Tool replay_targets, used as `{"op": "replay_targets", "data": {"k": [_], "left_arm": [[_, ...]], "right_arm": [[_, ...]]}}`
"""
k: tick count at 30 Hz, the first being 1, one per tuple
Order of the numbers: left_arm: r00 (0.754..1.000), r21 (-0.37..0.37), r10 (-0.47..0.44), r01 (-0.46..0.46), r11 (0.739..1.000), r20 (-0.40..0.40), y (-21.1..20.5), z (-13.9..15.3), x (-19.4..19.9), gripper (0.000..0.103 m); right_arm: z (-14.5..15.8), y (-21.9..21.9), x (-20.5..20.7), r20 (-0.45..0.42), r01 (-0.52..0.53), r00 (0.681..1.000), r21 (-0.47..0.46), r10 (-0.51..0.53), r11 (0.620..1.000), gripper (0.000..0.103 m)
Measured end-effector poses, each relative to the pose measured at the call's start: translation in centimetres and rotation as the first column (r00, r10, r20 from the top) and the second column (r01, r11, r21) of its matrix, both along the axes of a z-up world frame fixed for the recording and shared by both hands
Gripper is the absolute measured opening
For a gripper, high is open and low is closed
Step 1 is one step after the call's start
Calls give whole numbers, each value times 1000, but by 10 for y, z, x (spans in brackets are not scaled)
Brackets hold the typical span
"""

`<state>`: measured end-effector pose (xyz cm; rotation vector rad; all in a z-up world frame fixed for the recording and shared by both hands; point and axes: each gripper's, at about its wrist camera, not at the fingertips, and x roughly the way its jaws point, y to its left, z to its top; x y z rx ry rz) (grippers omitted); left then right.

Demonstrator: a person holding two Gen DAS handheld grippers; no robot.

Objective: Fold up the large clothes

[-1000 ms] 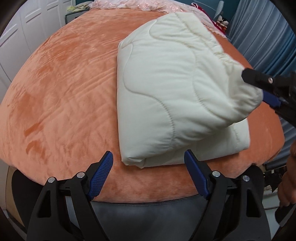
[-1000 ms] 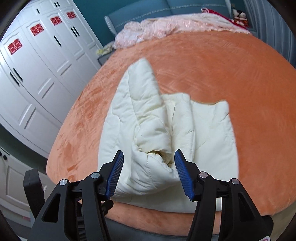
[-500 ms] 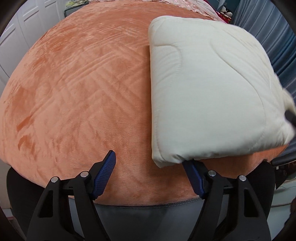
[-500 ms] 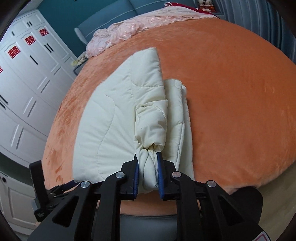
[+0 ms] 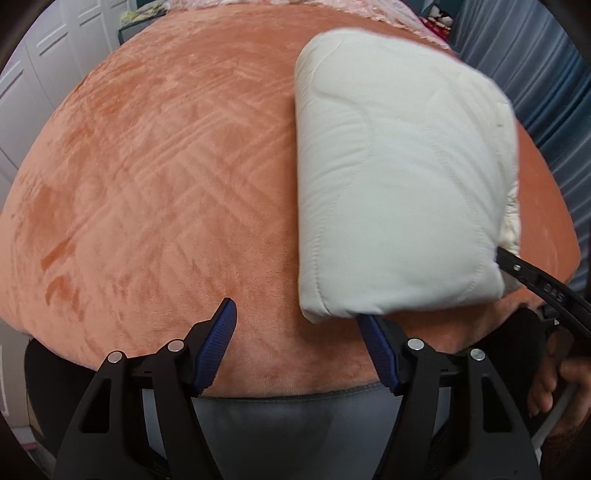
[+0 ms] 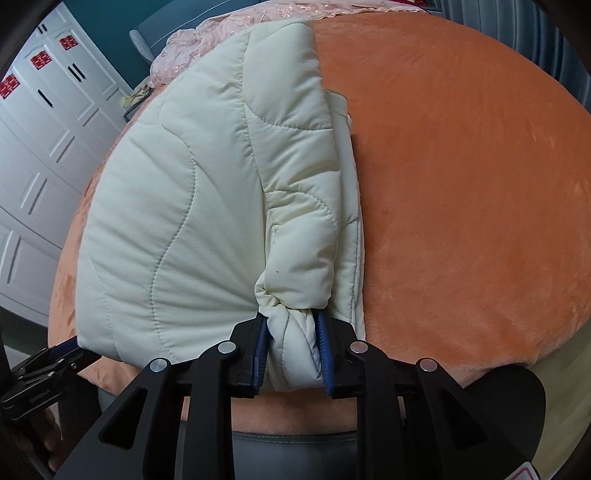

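A cream quilted garment [image 5: 399, 184] lies folded in a thick pad on the orange bed cover [image 5: 147, 184], near the bed's front edge. My right gripper [image 6: 291, 317] has its blue pads pressed on a bunched end of the garment [image 6: 184, 221] at its near right side, and its jaws are opening slightly. In the left wrist view the right gripper [image 5: 535, 273] reaches under the garment's right edge. My left gripper [image 5: 295, 310] is open at the garment's near left corner and its jaws are closing. That corner overlaps its right fingertip, and no pad presses on cloth.
Bare orange bed cover [image 6: 461, 184] stretches right of the garment. White wardrobe doors [image 6: 44, 129] stand to the left, pink lace fabric [image 6: 221, 29] lies at the bed's far end, and blue curtains [image 5: 554, 92] hang on the right. A hand [image 5: 565, 384] holds the right gripper.
The right gripper shut on the garment's bunched end and carried it down toward the bed's front edge, laying the top layer flat. The left gripper's jaws narrowed a little.
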<state>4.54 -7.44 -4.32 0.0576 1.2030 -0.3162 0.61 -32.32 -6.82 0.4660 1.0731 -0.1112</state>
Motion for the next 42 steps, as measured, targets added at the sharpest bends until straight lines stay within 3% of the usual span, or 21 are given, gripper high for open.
{"op": "replay_targets", "data": {"k": [3, 8, 13, 16, 19, 20, 21, 22, 24, 26, 30, 36, 42], "left_arm": [[998, -66, 3, 1, 998, 66, 13, 35, -1, 65], [985, -106, 16, 3, 994, 173, 10, 84, 41, 67], [971, -105, -1, 27, 994, 239, -29, 103, 100, 68], [979, -156, 26, 6, 988, 203, -48, 99, 132, 68], [988, -192, 64, -36, 981, 141, -62, 84, 159, 68], [989, -200, 73, -47, 979, 126, -65, 78, 165, 68], [990, -198, 85, -61, 978, 116, -68, 74, 170, 67], [990, -196, 88, -65, 979, 111, -72, 70, 174, 67], [991, -196, 86, -65, 978, 98, -80, 63, 177, 67], [994, -197, 73, -55, 979, 84, -87, 53, 179, 67], [998, -179, 51, -44, 983, 34, -106, 20, 179, 67], [994, -101, 47, -37, 994, 97, -123, -6, 176, 78], [989, -54, 52, -45, 998, 136, -129, -29, 179, 87]], "right_arm": [[19, -11, -8, 21, 2, 1000, 47, -3, 999, 31], [73, -33, -7, 118, 60, 990, 110, -72, 992, 35], [112, -52, 53, 214, 114, 966, 159, -147, 981, 56], [100, -52, 100, 139, 208, 963, 159, -230, 965, 61], [69, -57, 137, 13, 295, 953, 166, -301, 941, 61], [58, -55, 143, -15, 293, 955, 192, -296, 937, 53], [52, -51, 147, -17, 274, 961, 225, -277, 935, 23], [51, -47, 145, 2, 266, 962, 232, -274, 936, 13], [56, -46, 131, 76, 278, 952, 185, -295, 943, 8], [57, -48, 122, 106, 307, 942, 118, -319, 944, 7], [28, -44, 125, 64, 268, 962, -20, -266, 963, 7], [-11, -44, 138, 48, 236, 971, -71, -233, 969, 15], [-26, -39, 144, 65, 210, 977, -134, -203, 968, 21]]}}
